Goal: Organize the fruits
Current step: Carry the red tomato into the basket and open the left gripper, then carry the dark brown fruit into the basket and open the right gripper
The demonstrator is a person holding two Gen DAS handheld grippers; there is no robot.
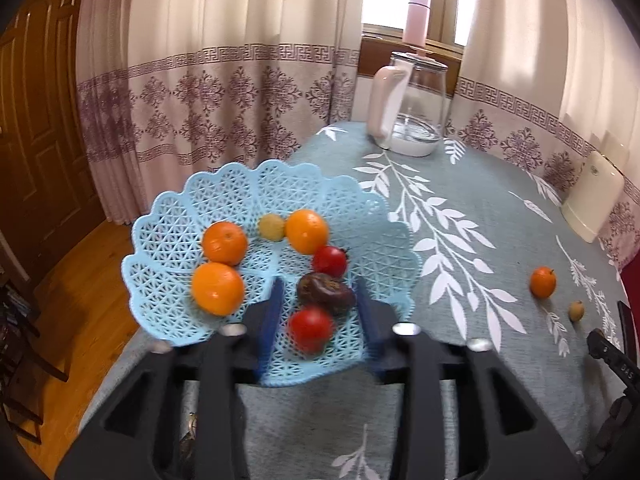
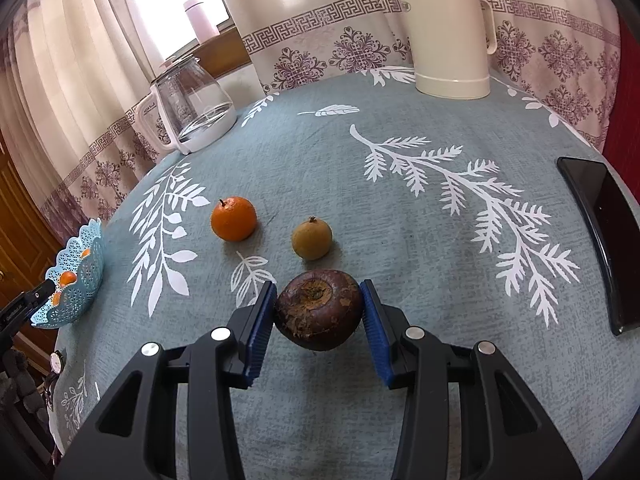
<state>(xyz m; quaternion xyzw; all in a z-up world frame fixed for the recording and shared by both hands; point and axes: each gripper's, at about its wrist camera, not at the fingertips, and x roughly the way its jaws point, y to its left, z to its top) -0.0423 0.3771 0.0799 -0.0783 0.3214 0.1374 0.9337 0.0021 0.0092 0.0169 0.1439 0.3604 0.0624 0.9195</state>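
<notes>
Right gripper: blue pads flank a dark brown round fruit, both touching its sides, so the fruit is clamped. A shadow sits under it on the tablecloth; can't tell if it is lifted or resting.

Just beyond it on the cloth: a small tan fruit, and left of that an orange with a stem. They sit near each other, not touching.

Left gripper: fingers spread wide, holding nothing, poised over the near side of the light blue lattice basket at the table's left edge. Between the pads, inside the basket: a red tomato and a dark brown fruit just behind it. Neither pad visibly touches either.

Also in the basket: second tomato, three oranges, and a small yellowish fruit beside the rear orange.

Far side of the table: glass kettle with white handle, cream thermos jug. A black phone lies at the right edge.
</notes>
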